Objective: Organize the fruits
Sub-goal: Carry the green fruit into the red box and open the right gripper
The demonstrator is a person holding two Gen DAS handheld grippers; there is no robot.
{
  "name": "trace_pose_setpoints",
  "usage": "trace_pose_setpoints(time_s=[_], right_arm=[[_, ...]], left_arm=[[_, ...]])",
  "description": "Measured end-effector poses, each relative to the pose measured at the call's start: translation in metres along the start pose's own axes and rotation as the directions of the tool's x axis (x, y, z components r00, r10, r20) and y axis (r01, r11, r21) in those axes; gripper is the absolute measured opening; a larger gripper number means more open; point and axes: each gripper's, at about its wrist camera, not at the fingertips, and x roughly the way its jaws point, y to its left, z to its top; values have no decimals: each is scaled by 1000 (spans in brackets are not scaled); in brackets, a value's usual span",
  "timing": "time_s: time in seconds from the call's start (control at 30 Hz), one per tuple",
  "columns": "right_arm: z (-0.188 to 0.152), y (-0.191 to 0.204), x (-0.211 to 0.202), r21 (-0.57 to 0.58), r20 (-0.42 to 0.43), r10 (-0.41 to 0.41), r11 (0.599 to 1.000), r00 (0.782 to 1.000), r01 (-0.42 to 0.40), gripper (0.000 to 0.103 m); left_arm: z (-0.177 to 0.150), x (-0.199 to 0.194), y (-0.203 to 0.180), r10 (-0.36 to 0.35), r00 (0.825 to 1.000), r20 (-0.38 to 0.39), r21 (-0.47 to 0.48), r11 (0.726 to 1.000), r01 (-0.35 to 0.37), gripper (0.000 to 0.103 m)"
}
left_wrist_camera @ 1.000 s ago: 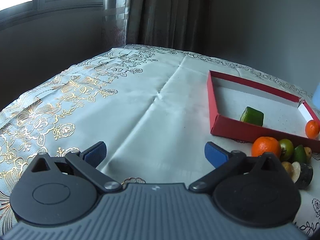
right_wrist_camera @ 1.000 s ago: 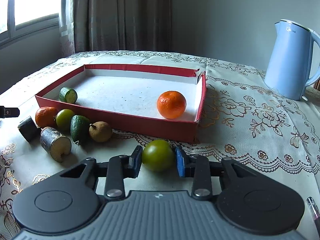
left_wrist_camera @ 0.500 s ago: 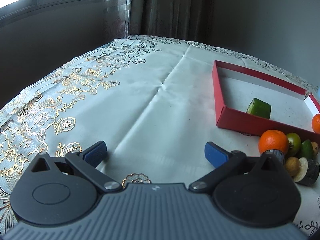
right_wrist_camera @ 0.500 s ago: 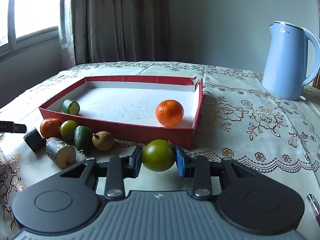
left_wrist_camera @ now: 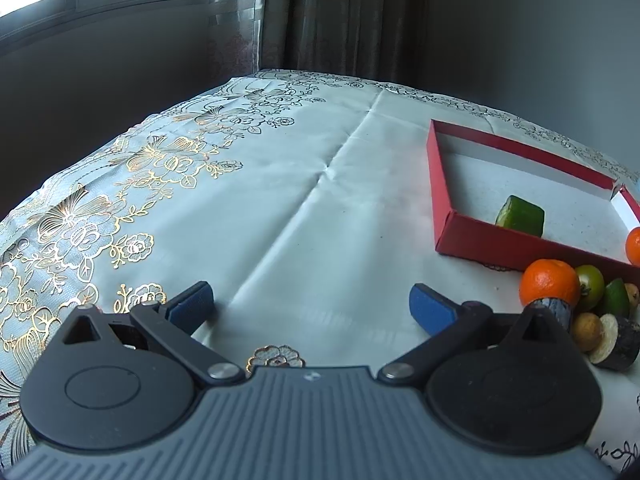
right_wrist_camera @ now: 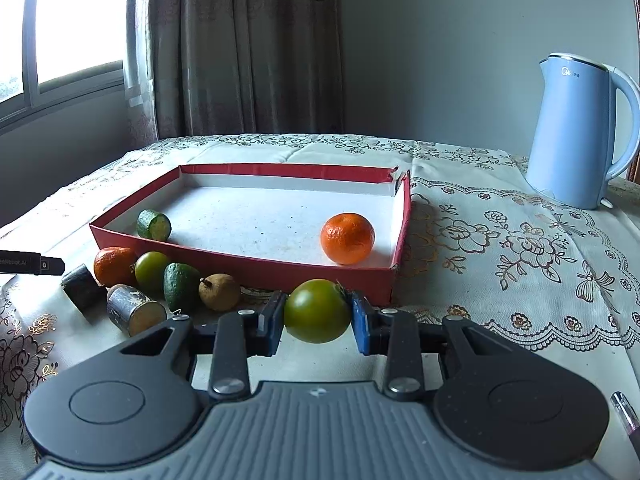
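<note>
Change since a second ago: the round green fruit [right_wrist_camera: 317, 311], clamped in the right gripper [right_wrist_camera: 317, 322], was level with the near wall of the shallow red cardboard tray [right_wrist_camera: 280, 270] and now sits lower against that wall, with more tablecloth showing behind; the grip itself looks the same.
Left view change: the tray corner [left_wrist_camera: 442, 236] and the loose fruit have slid slightly across the frame; the left gripper [left_wrist_camera: 310, 306] is unchanged.
Right jaws: both blue pads press on the green fruit's sides, which is off the floral tablecloth [right_wrist_camera: 520, 280], just in front of the tray's near wall.
Left jaws: spread wide with only cloth between them.
In the tray: an orange mandarin [right_wrist_camera: 347, 238] near the right wall and a cut green cucumber piece [right_wrist_camera: 153, 225] in the near left corner.
Outside the tray: a row of small fruit along the near wall, including a second mandarin [right_wrist_camera: 114, 266], and two dark-skinned cut stubs [right_wrist_camera: 134, 314].
Hidden or cut off: the held fruit's flanks are covered by the pads; in the left view one stub is partly behind the gripper body and the tray's mandarin is cut by the frame edge.
Orientation: the held fruit is nearly round, with no clear long axis; a small stem nub shows at its upper right.
Elsewhere: a pale blue electric kettle [right_wrist_camera: 576, 132] stands far right.
</note>
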Motion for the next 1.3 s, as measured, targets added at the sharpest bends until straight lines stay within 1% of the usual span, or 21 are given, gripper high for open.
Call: trace_pose_setpoints(time_s=[0.17,0.37,0.5,0.67,0.87,0.93,1.0,1.03,1.1,1.17,1.23,1.3], right_arm=[[8,5,-1,-18,13,1,1000,1000,0,33],[44,20,18,-74,37,12,997,999,-9,33],[60,26,36,-79,32,25,997,999,-22,33],[66,29,48,-77,32,25,997,999,-22,33],[71,27,63,-72,23,5,997,1000,-3,33],[72,24,74,-62,-4,16,998,1000,-16,36],[71,21,83,-53,-35,19,998,999,-20,40],[69,20,84,-50,-36,8,999,999,-9,41],[65,17,77,-34,-17,-14,999,1000,13,49],[60,13,63,-25,10,-13,1000,1000,14,51],[52,10,47,-27,16,-37,999,999,38,58],[41,5,28,-30,33,-66,997,997,67,72]], left_arm=[[0,0,-2,7,1000,-4,9,1000,-7,103],[0,-1,-2,3,1000,-1,3,1000,-3,103],[0,-2,-1,0,1000,1,-1,1000,0,103],[-1,-2,-1,-1,1000,1,-2,1000,1,103],[0,-2,-1,-5,1000,4,-6,1000,5,103],[0,-2,-1,-7,1000,6,-9,1000,7,103],[0,-3,-1,-12,1000,10,-13,1000,12,103],[0,-3,0,-15,1000,13,-16,1000,15,103],[0,-4,-1,-20,1000,17,-17,1000,20,103],[0,-5,-2,-21,1000,20,-14,1000,22,103],[0,-7,-3,-24,999,35,-10,1000,24,103],[-1,-9,-3,-27,998,53,-6,1000,28,103]])
